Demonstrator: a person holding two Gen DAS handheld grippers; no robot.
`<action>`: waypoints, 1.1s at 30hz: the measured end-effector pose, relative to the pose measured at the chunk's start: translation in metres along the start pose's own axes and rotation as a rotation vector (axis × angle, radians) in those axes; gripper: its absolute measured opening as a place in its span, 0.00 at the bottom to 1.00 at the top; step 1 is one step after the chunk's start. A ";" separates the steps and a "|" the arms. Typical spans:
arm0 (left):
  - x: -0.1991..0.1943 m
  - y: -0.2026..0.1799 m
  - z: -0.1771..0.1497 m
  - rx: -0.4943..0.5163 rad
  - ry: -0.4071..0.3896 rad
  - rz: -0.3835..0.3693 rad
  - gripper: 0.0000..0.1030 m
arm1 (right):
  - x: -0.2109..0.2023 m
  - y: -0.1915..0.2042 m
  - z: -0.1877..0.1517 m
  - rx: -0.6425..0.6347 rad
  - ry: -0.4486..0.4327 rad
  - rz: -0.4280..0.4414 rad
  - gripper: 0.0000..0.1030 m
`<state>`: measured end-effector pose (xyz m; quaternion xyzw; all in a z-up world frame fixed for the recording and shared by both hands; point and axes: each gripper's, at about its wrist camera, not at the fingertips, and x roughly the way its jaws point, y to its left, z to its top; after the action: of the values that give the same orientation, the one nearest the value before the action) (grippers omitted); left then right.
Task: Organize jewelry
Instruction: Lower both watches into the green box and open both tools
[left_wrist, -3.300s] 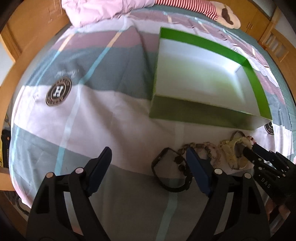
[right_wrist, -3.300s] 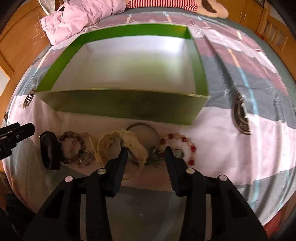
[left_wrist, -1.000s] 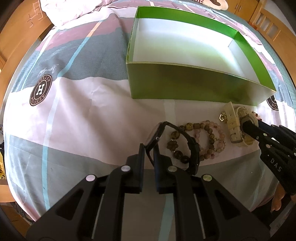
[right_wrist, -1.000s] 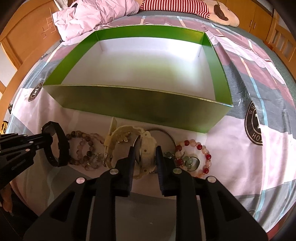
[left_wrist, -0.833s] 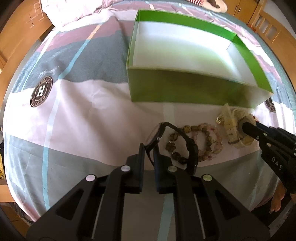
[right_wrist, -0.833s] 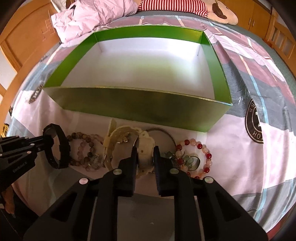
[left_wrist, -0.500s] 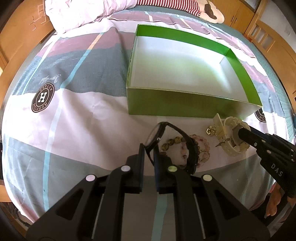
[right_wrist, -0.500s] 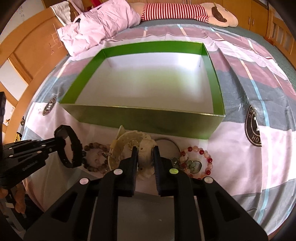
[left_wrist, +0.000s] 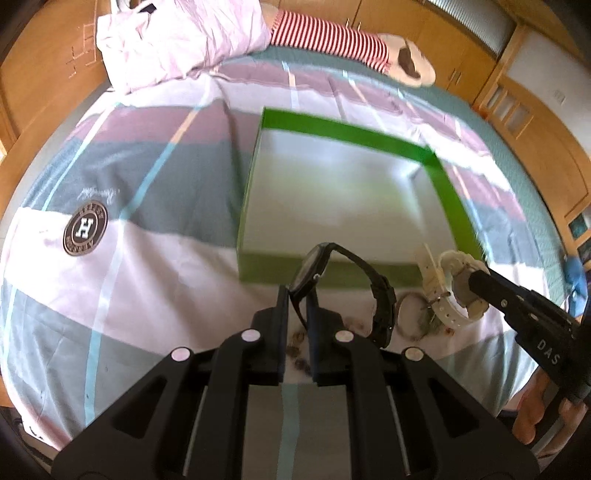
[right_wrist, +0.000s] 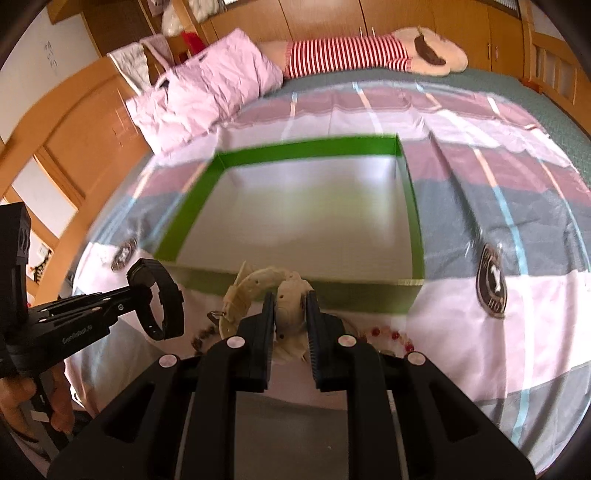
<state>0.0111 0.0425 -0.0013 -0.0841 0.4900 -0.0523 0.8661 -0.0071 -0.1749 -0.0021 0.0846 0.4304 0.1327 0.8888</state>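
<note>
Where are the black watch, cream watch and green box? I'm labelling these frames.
black watch (left_wrist: 380, 295), left wrist view, on its strap
cream watch (right_wrist: 290, 295), right wrist view, on its case
green box (right_wrist: 306, 153), right wrist view, on its far wall

Left tool (left_wrist: 295, 295): jaws clamped on black watch (left_wrist: 380, 295), angled downward. Right tool (right_wrist: 290, 299): jaws gripping cream watch (right_wrist: 288, 291), angled downward. Bare fingers (right_wrist: 59, 402) wrap left handle.

You have a bed (right_wrist: 480, 229) as your landmark, spread with a sheet (left_wrist: 155, 177) in broad pink, grey and white bands crossed by pale blue stripes, with round dark crests (left_wrist: 85, 228) printed on it. At its far end lie a crumpled pink quilt (right_wrist: 199, 96) and a red-and-white striped plush toy (right_wrist: 347, 55). Beyond the bed's head, wooden cupboard doors (right_wrist: 424, 18). Left of the bed, a curved wooden frame (right_wrist: 81, 122). Daylight falls brightly across the sheet.
</note>
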 end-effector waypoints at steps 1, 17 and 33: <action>-0.001 0.000 0.003 -0.005 -0.008 -0.004 0.09 | -0.002 0.000 0.002 0.004 -0.013 0.002 0.16; 0.014 -0.001 0.054 -0.031 -0.092 0.034 0.09 | 0.015 -0.021 0.041 0.086 -0.133 -0.061 0.16; 0.039 0.000 0.060 -0.046 -0.064 0.049 0.32 | 0.032 -0.026 0.038 0.106 -0.078 -0.089 0.38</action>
<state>0.0825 0.0416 -0.0040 -0.0935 0.4649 -0.0171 0.8802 0.0464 -0.1915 -0.0095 0.1176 0.4051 0.0666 0.9042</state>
